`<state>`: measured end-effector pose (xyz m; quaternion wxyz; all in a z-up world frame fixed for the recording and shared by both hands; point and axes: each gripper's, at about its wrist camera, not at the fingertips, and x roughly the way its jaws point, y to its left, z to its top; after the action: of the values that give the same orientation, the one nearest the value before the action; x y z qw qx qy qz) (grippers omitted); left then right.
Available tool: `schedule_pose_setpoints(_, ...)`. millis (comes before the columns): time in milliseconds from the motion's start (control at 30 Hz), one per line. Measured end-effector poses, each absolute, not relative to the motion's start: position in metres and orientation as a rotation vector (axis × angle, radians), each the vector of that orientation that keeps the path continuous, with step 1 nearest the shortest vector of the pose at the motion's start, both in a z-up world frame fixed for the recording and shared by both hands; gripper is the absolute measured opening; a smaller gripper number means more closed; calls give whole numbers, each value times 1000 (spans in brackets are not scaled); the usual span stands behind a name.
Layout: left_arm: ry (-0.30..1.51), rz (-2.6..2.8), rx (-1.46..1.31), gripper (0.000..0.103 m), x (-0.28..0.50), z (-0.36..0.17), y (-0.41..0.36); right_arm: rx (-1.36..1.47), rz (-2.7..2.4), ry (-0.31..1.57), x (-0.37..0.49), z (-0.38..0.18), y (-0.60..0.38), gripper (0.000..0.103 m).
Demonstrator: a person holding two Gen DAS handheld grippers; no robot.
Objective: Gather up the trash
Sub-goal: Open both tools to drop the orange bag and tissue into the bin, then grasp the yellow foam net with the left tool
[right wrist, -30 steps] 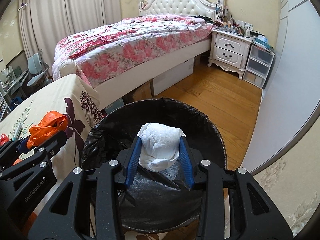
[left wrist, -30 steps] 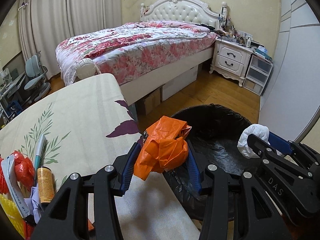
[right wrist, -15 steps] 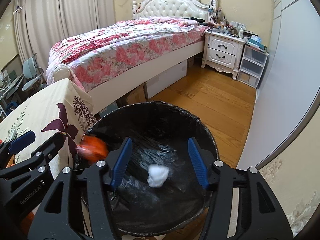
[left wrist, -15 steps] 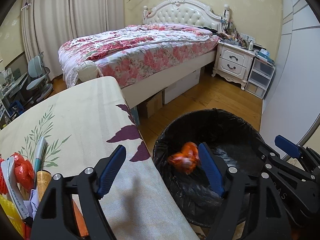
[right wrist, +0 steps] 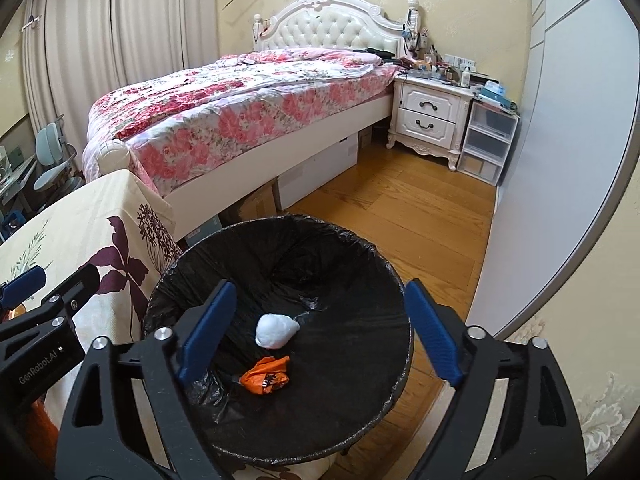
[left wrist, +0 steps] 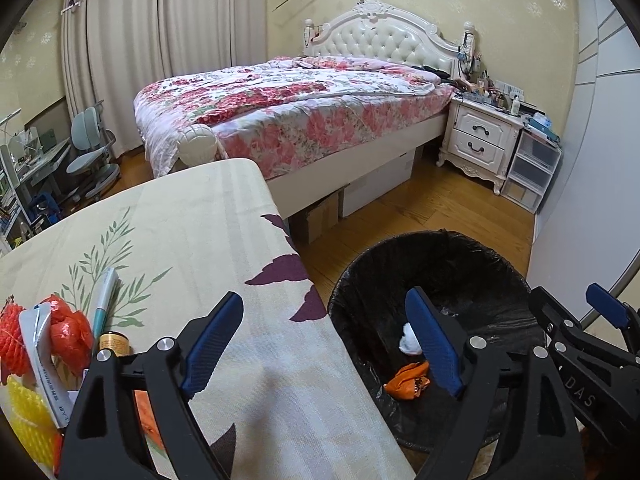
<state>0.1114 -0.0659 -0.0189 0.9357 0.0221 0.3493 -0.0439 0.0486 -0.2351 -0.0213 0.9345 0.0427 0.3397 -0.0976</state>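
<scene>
A round bin with a black liner [right wrist: 372, 264] [left wrist: 500, 256] stands on the floor beside the table. At its bottom lie a white paper wad [right wrist: 275, 330] [left wrist: 409, 342] and a crumpled orange bag [right wrist: 266, 378] [left wrist: 406, 378]. My left gripper [left wrist: 326, 346] is open and empty over the table's edge and the bin's rim. My right gripper [right wrist: 318, 332] is open and empty above the bin. More trash lies at the table's left: orange net and plastic [left wrist: 68, 336], a white wrapper [left wrist: 44, 364], yellow net [left wrist: 28, 416].
The table has a cream floral cloth [left wrist: 172, 240]. A pen [left wrist: 105, 294] and a small brown bottle [left wrist: 114, 344] lie by the trash. A bed [left wrist: 292, 108], nightstand [left wrist: 480, 136], plastic drawers [left wrist: 532, 168] and a white wardrobe [right wrist: 560, 160] surround the wooden floor.
Both grippers opened. The orange bag dropped from the left one and the white wad from the right one; both now rest at the bin's bottom.
</scene>
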Motion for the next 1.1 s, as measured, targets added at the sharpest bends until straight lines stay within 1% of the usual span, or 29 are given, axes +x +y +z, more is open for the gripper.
schedule_pose_setpoints(33,710,-87,48,83,109,-18,-65,83,-200,689,47,-20,-234,90)
schedule_pose_setpoints(100,704,-80,47,83,104,-14,-61,76,-201,684,44,-18,-230,91)
schedule_pose_setpoints(533,691,3,25,84,65,0,-10,61,-105,693,23,-11,-185,91)
schedule_pose_setpoints(1100,687,205,-16,84,8,3,102,20,77,691,-3,1,-102,91)
